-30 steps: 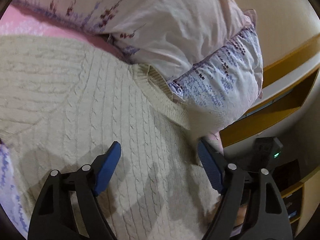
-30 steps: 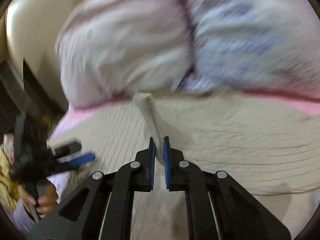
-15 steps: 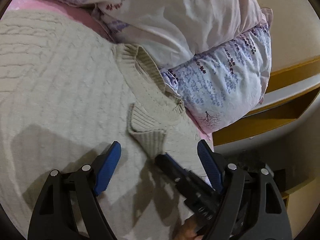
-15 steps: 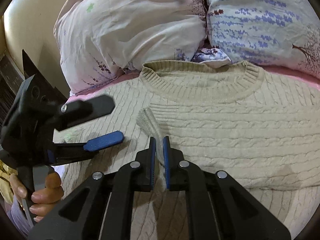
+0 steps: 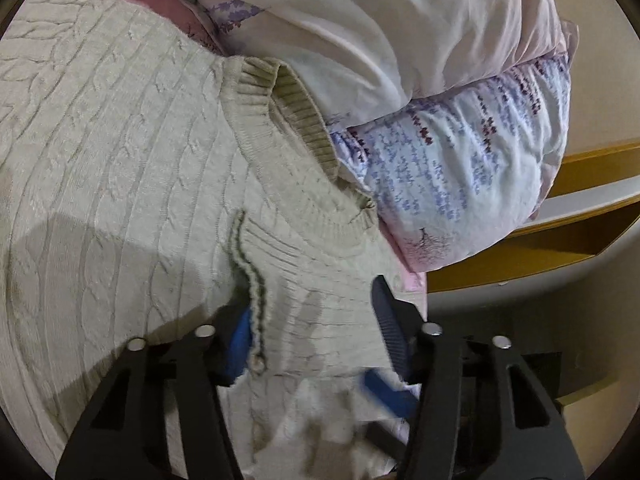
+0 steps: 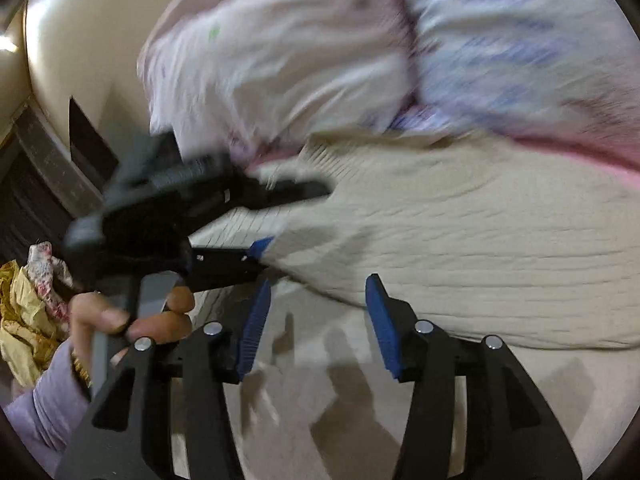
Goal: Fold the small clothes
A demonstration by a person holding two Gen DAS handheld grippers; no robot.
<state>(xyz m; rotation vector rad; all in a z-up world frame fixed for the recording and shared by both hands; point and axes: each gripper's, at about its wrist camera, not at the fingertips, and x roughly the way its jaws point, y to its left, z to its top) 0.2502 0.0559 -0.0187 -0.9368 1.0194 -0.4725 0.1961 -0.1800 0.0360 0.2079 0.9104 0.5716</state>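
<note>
A cream cable-knit sweater (image 5: pixel 120 168) lies flat on the pink bed, its ribbed collar (image 5: pixel 304 128) against the pillows. A folded sleeve flap (image 5: pixel 312 280) lies between the open jaws of my left gripper (image 5: pixel 314 332); the flap's edge drapes over the left pad. In the blurred right wrist view my right gripper (image 6: pixel 316 320) is open and empty above the sweater (image 6: pixel 460 248). The left gripper (image 6: pixel 256 224) shows there at the left, jaws apart around the flap's edge.
Two floral pillows (image 5: pixel 460 184) are stacked behind the collar. A wooden shelf (image 5: pixel 560 216) stands right of the bed. In the right wrist view, crumpled yellow cloth (image 6: pixel 24 320) lies at the far left by the hand, and a cream headboard (image 6: pixel 88 40) rises behind.
My right gripper has opened and let go of the sleeve flap it carried over the sweater, then pulled back. My left gripper has moved forward so the flap lies between its jaws.
</note>
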